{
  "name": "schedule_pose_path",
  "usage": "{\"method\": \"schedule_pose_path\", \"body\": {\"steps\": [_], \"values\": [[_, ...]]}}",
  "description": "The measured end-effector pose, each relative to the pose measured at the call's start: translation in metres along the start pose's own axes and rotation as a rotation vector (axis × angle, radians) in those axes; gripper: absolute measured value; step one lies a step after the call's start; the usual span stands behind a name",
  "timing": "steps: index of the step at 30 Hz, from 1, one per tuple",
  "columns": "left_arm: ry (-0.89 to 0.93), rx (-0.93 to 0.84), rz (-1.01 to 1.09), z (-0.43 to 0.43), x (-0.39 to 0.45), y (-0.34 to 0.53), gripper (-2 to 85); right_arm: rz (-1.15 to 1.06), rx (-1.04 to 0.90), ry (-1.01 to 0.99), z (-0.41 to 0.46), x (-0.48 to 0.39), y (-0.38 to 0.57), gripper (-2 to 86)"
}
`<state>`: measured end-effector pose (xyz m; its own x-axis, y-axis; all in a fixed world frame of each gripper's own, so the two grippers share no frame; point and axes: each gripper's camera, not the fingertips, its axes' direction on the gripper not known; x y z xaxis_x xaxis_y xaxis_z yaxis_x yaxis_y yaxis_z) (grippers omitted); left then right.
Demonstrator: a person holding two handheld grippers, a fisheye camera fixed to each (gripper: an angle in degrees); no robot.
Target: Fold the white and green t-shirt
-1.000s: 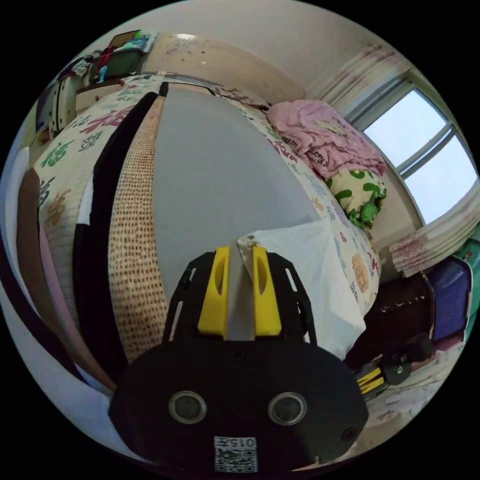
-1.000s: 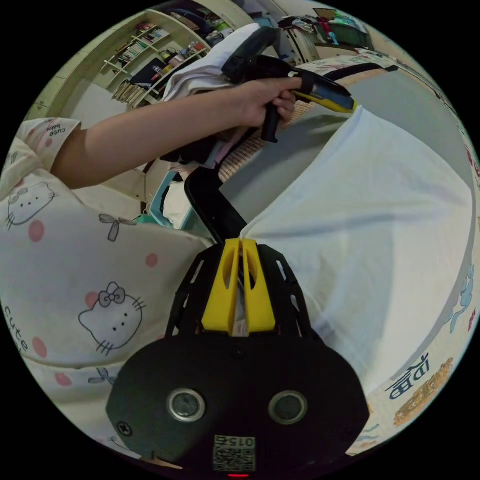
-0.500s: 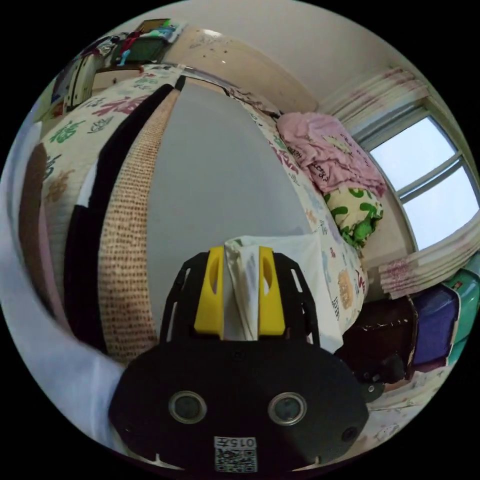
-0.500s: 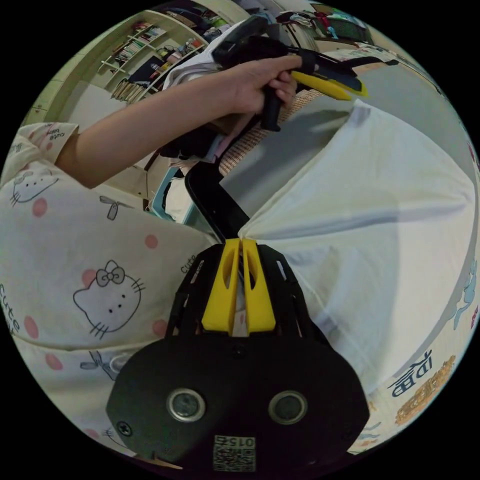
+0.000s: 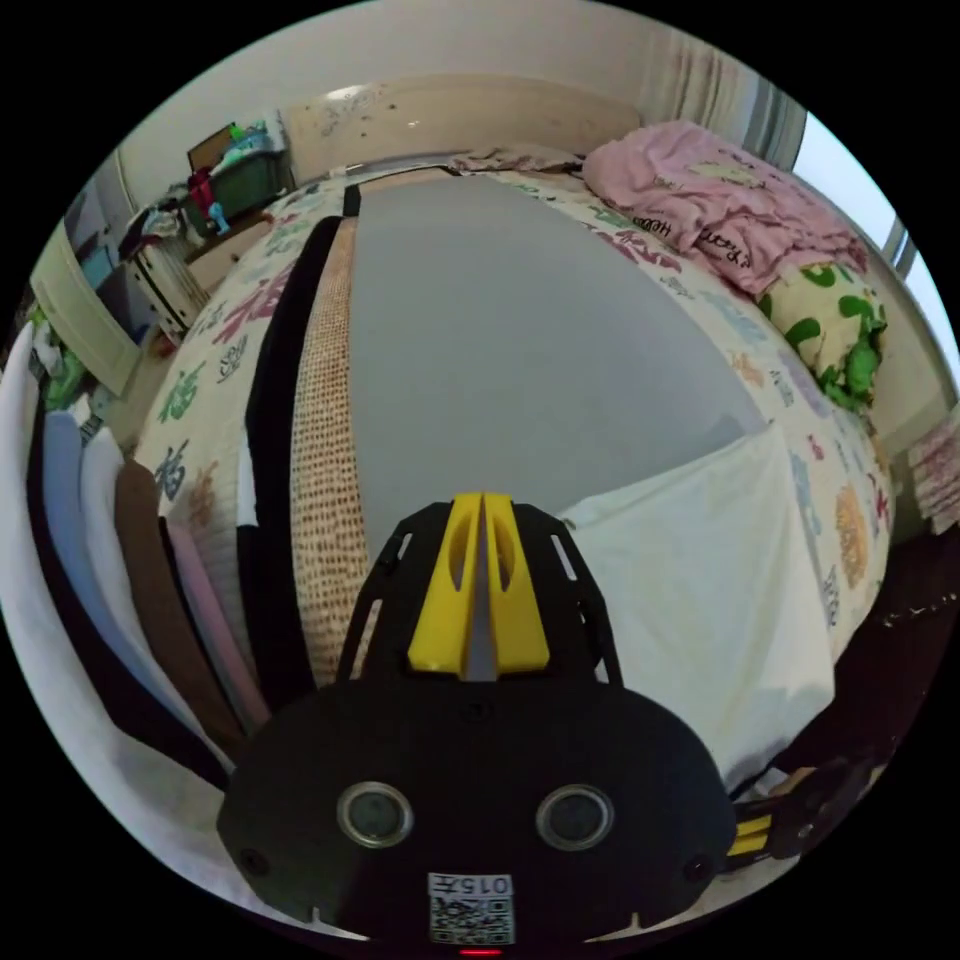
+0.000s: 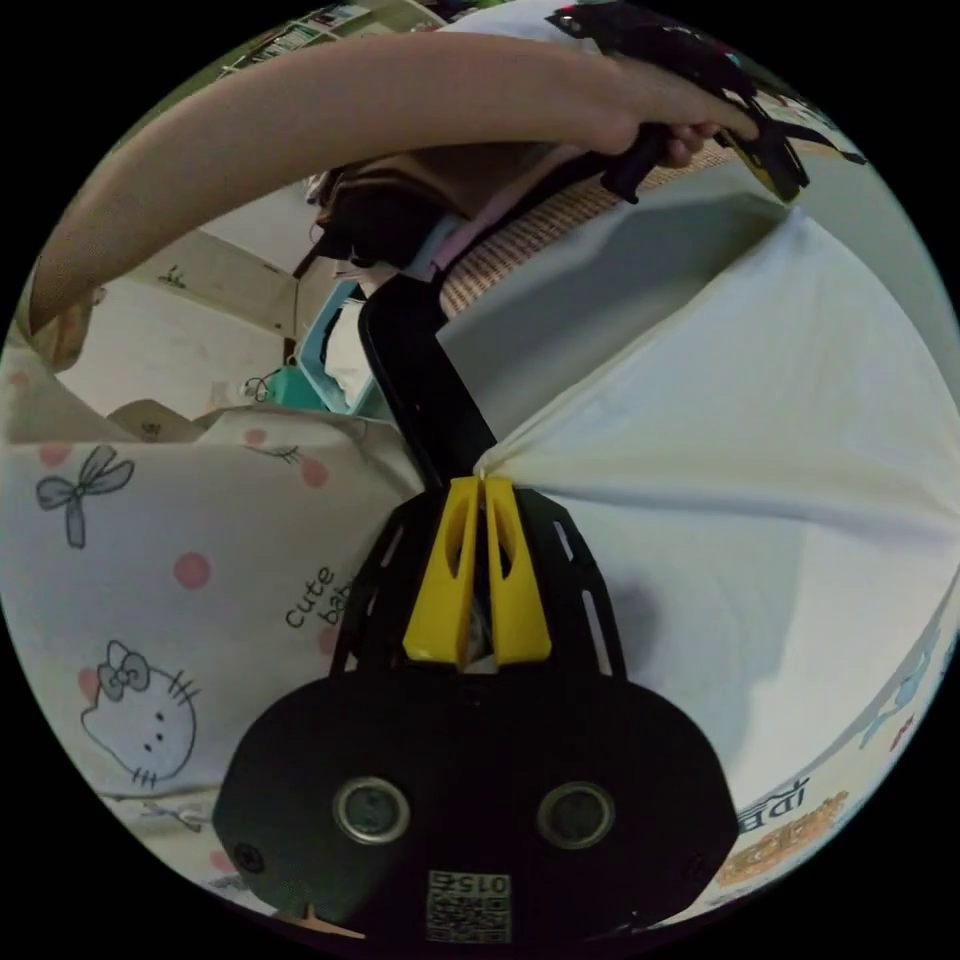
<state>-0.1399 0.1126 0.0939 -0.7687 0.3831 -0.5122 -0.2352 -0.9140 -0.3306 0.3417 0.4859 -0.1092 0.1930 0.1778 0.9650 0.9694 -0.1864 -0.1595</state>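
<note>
While the right hand-held gripper (image 6: pixel 484 490) pinches its edge, the t-shirt (image 6: pixel 800 420) lies plain white.

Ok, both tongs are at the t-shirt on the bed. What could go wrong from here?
1. The right tongs pinch just a small bit of the t-shirt at their tips, and the cloth looks taut, so it may slip out.
2. In the left gripper view, the left tongs look shut with no cloth between them. Lifting now could drag the shirt lopsided across the gray mat.
</note>
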Motion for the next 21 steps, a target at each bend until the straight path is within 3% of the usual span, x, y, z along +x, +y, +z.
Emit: {"method": "schedule_pose_path", "body": {"steps": [8, 12, 16, 21], "values": [[0.421, 0.075, -0.126, -0.007, -0.028, 0.034, 8.1, 0.082, 0.348, -0.107, -0.099, 0.008, -0.024, 4.1], [0.378, 0.020, -0.135, 0.018, -0.028, 0.026, 5.8, 0.244, 0.442, 0.005, -0.132, 0.031, -0.037, 5.8], [0.312, 0.031, -0.094, 0.027, -0.018, 0.013, 0.0, 0.409, 0.377, 0.117, -0.116, 0.037, -0.051, 5.6], [0.224, 0.074, -0.036, 0.023, -0.018, -0.006, -0.7, 0.570, 0.403, 0.133, -0.091, 0.036, -0.070, 3.0]]}}
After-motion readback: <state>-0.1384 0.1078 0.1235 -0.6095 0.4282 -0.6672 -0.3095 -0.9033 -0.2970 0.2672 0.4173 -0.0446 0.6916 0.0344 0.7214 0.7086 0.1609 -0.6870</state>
